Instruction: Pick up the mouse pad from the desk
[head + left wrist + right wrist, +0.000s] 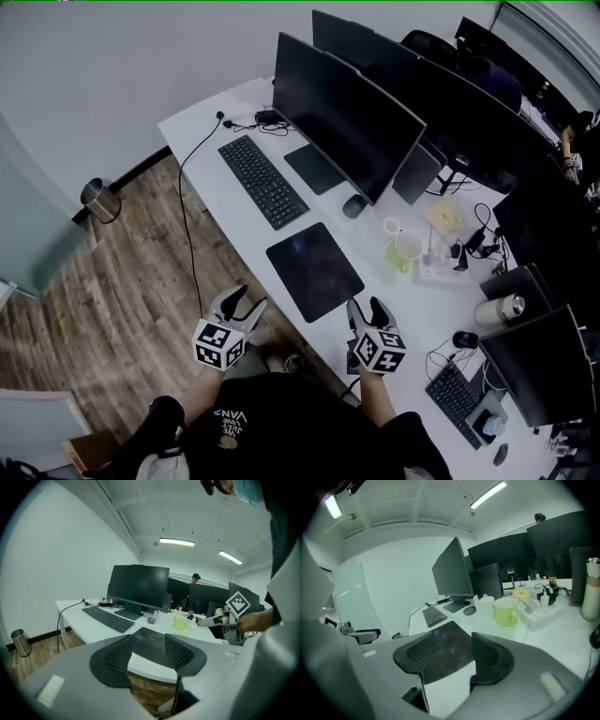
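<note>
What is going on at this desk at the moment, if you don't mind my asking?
A person stands at the near edge of the white desk with a gripper in each hand. The left gripper and the right gripper both point toward the dark mouse pad, which lies flat on the desk. Both have their jaws apart and hold nothing, and neither appears to touch the pad yet.

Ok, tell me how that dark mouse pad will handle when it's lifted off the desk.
The mouse pad lies thin and flat on the desk, so it likely droops if lifted by one edge. It looks light. Lying flush, its edge may be hard to get under.
</note>
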`<state>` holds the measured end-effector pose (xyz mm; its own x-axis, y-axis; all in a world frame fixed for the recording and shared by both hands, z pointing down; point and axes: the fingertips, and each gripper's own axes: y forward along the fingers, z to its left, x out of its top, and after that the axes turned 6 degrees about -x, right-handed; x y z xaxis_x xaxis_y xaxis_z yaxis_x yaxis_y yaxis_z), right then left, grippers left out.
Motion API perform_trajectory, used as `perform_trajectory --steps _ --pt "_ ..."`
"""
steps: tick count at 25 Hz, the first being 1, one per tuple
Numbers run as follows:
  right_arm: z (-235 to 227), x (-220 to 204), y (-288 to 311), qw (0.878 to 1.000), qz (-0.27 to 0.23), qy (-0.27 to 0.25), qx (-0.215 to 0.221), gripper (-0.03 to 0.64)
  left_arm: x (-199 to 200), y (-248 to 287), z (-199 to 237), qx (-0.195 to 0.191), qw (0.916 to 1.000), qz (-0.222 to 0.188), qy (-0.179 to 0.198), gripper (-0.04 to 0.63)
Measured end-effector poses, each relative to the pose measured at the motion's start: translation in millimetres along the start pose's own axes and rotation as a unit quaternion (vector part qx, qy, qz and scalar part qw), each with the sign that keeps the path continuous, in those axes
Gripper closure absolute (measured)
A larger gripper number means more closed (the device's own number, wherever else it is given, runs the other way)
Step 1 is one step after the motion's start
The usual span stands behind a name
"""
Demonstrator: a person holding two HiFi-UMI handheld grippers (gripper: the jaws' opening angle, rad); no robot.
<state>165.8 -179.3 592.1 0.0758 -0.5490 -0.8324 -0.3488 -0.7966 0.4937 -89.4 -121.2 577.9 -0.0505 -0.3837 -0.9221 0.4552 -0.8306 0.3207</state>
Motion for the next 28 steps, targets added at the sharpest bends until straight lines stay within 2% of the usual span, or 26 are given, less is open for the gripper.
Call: perform_trajectory --steps 6,12,20,28 --pt "-3 -3 10 1.0 0.008 0.005 -0.005 0.374 2 8 12 0.008 1.0 0.006 0.001 0.399" --pt "-15 0 25 0.999 0.009 0.017 -0.038 0.374 7 41 26 -0.022 0.9996 0.02 0.005 0.399" --pt "-38 -20 53 0.993 0.051 0.034 -0.104 0.374 -3 94 49 -0.072 0.9941 0.079 0.015 0.399" --pt "-51 -35 90 0.985 0.089 0.038 -0.142 0.373 -21 125 86 -0.09 0.9858 0.142 0.009 0.397"
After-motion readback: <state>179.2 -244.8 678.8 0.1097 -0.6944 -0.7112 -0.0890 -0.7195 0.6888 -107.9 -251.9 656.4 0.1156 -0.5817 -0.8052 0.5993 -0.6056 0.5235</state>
